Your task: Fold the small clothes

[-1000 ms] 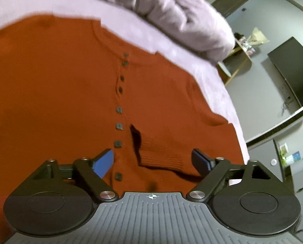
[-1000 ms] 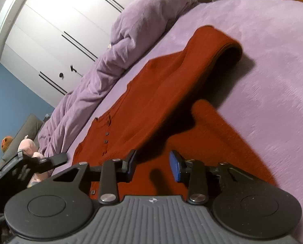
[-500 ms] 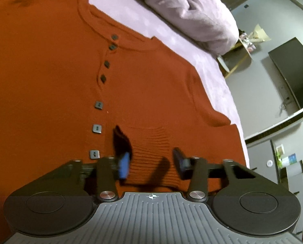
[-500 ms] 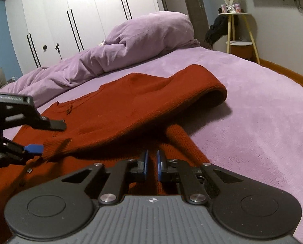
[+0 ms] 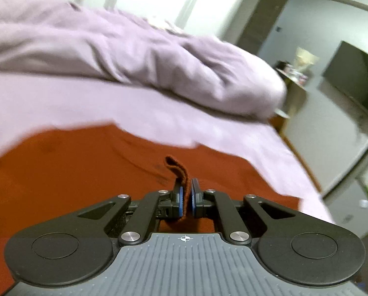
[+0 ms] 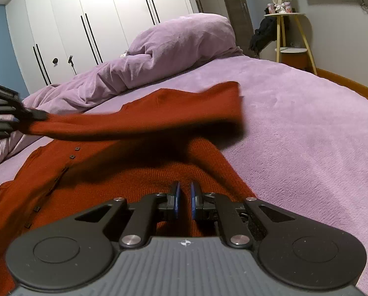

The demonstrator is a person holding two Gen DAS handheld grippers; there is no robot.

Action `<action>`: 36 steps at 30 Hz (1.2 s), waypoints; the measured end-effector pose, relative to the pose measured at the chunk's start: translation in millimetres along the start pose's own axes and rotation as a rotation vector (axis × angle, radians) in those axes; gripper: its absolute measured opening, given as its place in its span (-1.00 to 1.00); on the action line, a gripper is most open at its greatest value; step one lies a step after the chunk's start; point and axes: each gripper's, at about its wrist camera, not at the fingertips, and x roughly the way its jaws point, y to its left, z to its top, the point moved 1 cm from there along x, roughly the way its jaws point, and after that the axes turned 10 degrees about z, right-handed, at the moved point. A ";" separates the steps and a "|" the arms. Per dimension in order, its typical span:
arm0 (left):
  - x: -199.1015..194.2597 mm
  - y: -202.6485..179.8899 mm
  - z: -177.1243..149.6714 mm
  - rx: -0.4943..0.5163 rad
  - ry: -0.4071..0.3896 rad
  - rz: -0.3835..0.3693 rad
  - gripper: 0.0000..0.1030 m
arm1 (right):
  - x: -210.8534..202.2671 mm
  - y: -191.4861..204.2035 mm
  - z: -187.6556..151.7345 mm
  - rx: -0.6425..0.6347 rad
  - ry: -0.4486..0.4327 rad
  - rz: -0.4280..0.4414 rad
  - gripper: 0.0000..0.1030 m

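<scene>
A rust-orange buttoned cardigan point(image 6: 134, 180) lies flat on the lilac bed point(image 6: 307, 135). My left gripper point(image 5: 186, 194) has its jaws closing tight on the ribbed sleeve cuff point(image 5: 180, 172), which stands pinched between the blue pads. In the right wrist view that gripper point(image 6: 23, 116) holds the sleeve point(image 6: 159, 120) stretched in the air across the cardigan's body. My right gripper point(image 6: 184, 194) is shut low on the cardigan near its right edge, with knit fabric filling the narrow gap between its pads. The left wrist view is blurred.
A bunched lilac duvet point(image 6: 174, 46) lies along the far side of the bed. White wardrobes point(image 6: 97, 24) stand behind it. A small round side table point(image 6: 292, 32) stands at the far right, and a dark screen point(image 5: 351, 79) hangs on the wall.
The left gripper closed on the sleeve cuff and lifted it, pulling the sleeve taut off the cardigan. The right gripper shut on the cardigan and rolled level, staying in place.
</scene>
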 end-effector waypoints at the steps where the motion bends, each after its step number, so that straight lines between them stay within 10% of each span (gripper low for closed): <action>1: 0.5 10.2 3.9 0.007 -0.002 0.034 -0.85 | 0.2 0.4 1.6 0.004 0.007 -0.002 -0.87; 5: 6.0 46.0 4.2 0.009 0.028 0.129 -0.85 | 2.9 -0.5 20.4 0.107 0.065 0.058 -0.54; 8: 10.1 68.5 -1.3 -0.060 0.054 0.129 -0.85 | 10.0 -5.0 37.4 0.259 0.062 0.176 0.16; 12: 16.2 88.1 -7.9 -0.167 0.066 0.102 -0.85 | 43.1 -11.8 58.3 0.411 0.067 0.224 0.10; 16: 23.9 94.4 -4.3 -0.192 0.063 0.107 -0.85 | 82.3 -15.5 70.7 0.484 0.124 0.191 -0.68; 19: 28.6 92.5 6.1 -0.177 0.030 0.106 -0.86 | 89.6 -7.5 83.9 0.373 0.081 0.104 -0.88; 23: 23.5 77.9 20.3 -0.060 -0.075 0.123 -0.87 | 70.9 22.8 88.9 0.112 -0.109 0.040 -0.88; 30: 42.6 90.8 -2.0 0.016 -0.004 0.193 -0.87 | 62.0 14.6 73.4 0.209 0.160 0.221 -0.69; 36: 49.9 114.8 -17.9 -0.068 0.057 0.188 -0.87 | 46.3 11.0 107.5 0.089 0.070 0.157 0.10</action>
